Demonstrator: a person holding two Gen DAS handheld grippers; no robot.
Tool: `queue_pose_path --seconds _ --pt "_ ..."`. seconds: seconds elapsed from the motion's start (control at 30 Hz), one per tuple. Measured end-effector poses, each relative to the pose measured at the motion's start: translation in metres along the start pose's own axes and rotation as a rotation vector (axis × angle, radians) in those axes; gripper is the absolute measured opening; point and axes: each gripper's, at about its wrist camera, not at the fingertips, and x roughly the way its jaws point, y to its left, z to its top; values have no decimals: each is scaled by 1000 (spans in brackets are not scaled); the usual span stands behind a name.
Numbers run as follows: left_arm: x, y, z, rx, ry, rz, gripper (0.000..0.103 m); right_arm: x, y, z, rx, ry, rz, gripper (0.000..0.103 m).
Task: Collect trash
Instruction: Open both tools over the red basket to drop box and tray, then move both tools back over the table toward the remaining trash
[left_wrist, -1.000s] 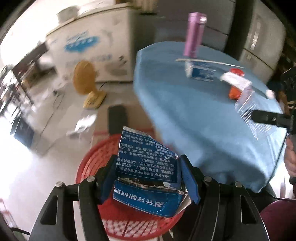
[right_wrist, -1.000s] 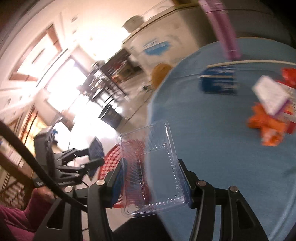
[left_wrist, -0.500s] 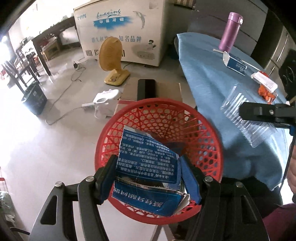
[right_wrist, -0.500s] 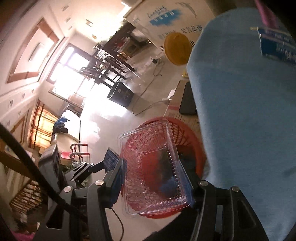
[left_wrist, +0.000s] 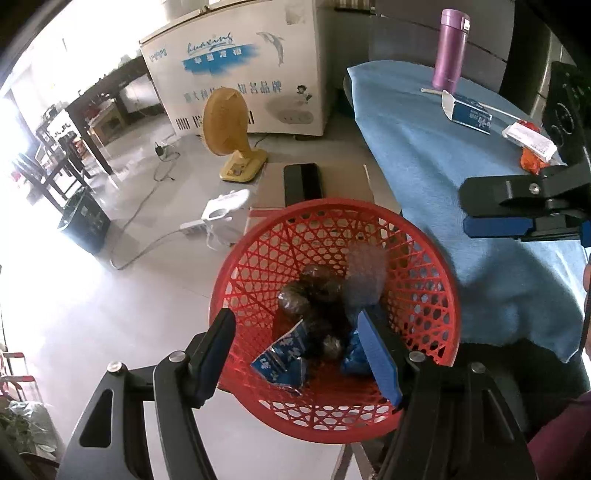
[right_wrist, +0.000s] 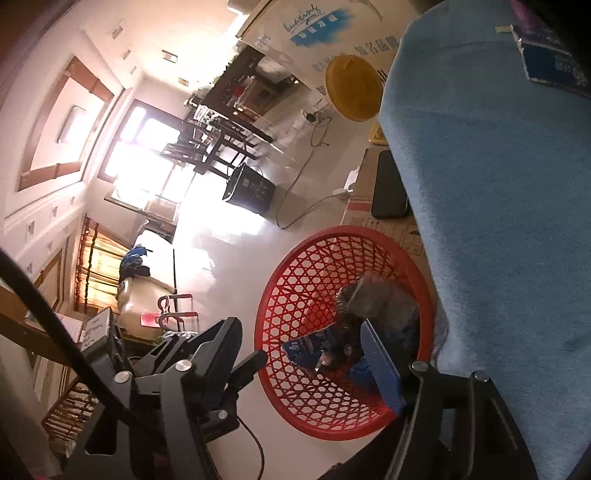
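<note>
With both pairs of my fingers spread wide and nothing pinched between them, the trash I was carrying lies down in the red mesh basket (left_wrist: 334, 317). Starting at my left: the left gripper (left_wrist: 299, 354) hangs over the near rim of the basket, pointing steeply down, and between and beyond its fingers I see the torn blue carton (left_wrist: 282, 356) lying flat on the basket floor, dark crumpled wrappers (left_wrist: 314, 295) just past it, and the clear plastic tray (left_wrist: 365, 280) leaning against the far-right wall.

My right gripper (right_wrist: 301, 360) has just been opening, and nothing sits between its fingers; it hovers over the same basket from the table side, its right finger over the basket's near wall.

What is left to collect lies on the blue tablecloth (left_wrist: 443, 155), up and to the right of my left fingers and well apart from them: a blue and white carton (left_wrist: 471, 114) with a straw (left_wrist: 432, 90) near it, and farther right a white wrapper (left_wrist: 528, 136) lying on something orange (left_wrist: 530, 162). The carton's long axis runs slantwise across the table, from upper left to lower right as my left camera sees it. The purple flask (left_wrist: 448, 48) stands upright behind it; I judge that is no trash.

I judge my right hand the nearer one, since it already hangs at the table's edge.
</note>
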Motion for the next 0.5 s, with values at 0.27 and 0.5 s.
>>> queue_pose_path --seconds 0.27,0.5 --pt "-11 -10 10 23 -22 47 71 -37 -7 -5 -9 -80 -14 70" --pt "-26 -30 22 61 -50 58 72 -75 -16 -4 -16 -151 -32 70"
